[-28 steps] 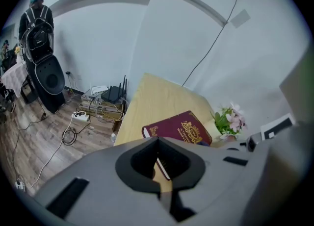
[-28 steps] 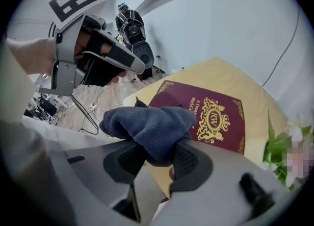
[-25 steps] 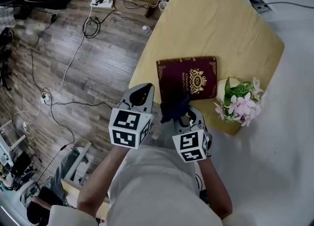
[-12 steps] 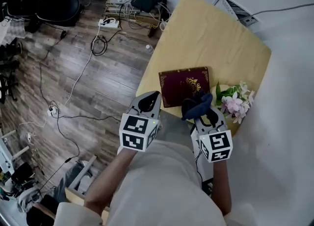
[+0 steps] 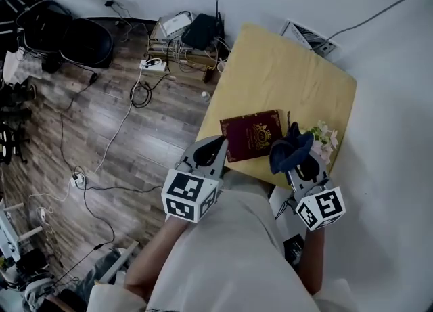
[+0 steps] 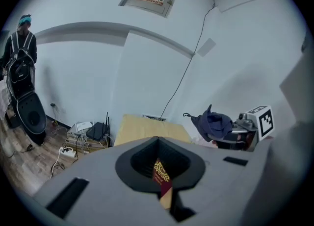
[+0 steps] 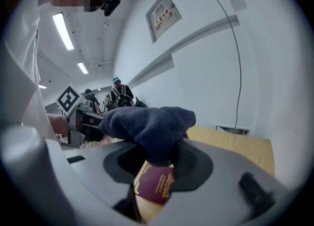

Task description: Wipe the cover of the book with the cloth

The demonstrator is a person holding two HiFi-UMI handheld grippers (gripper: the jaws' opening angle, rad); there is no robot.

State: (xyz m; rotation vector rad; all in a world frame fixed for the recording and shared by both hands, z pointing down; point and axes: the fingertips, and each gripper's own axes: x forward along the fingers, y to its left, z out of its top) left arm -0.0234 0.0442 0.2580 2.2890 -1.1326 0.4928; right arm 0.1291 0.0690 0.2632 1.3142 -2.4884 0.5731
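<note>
A maroon book (image 5: 252,135) with a gold crest lies on the yellow table (image 5: 284,74), near its front edge. My right gripper (image 5: 296,157) is shut on a dark blue cloth (image 5: 289,151), held bunched just right of the book and above the table. In the right gripper view the cloth (image 7: 147,122) bulges over the right gripper (image 7: 162,157), with the book (image 7: 157,186) below. My left gripper (image 5: 215,145) hovers shut and holding nothing at the book's left front corner. In the left gripper view the book (image 6: 161,175) shows through the left gripper (image 6: 157,139).
A bunch of pink flowers with green leaves (image 5: 322,137) lies right of the book, close behind the cloth. A paper sheet (image 5: 304,36) rests at the table's far corner. Cables, a power strip (image 5: 153,65) and boxes litter the wooden floor at left.
My right gripper has carried the cloth from the book's front edge to the right, beside the flowers. The left gripper stays at the book's left front corner. The view has pulled back.
</note>
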